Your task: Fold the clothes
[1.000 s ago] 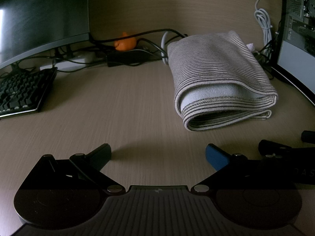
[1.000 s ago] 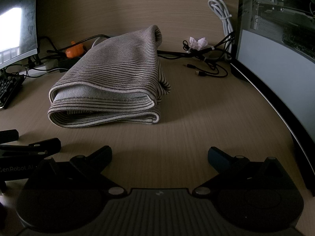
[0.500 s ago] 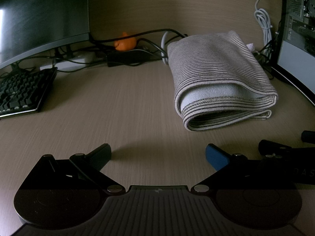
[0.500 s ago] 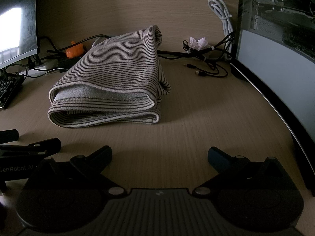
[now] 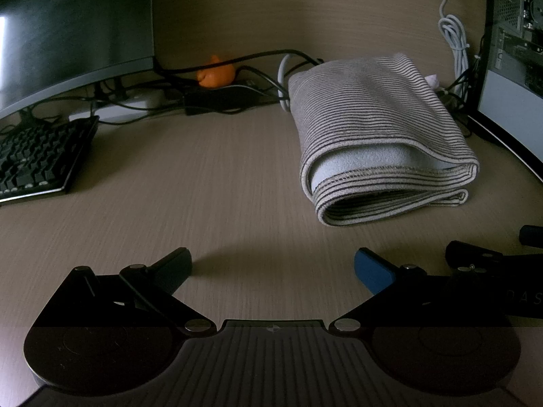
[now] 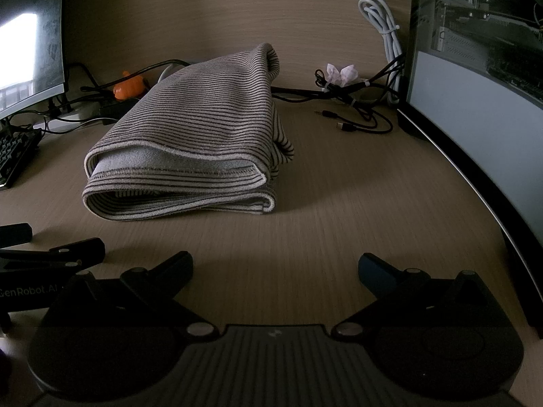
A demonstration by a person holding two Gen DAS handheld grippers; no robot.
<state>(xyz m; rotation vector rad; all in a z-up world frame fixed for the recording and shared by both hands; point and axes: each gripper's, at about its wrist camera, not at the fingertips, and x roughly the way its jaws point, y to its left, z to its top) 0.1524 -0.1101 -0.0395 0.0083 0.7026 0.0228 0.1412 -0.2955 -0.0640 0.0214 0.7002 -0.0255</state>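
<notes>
striped garment (image 5: 380,135) lies folded in a compact bundle on the desk (image 5: 203,183), far right of centre, apparently done | left gripper (image 5: 271,268) low and near, fingers apart, empty, well short of it | right gripper (image 6: 275,268) likewise spread, empty, clear of the cloth

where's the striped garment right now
The folded striped garment lies on the desk, right of centre in the left wrist view, ahead of both open grippers, between keyboard and computer case.
</notes>
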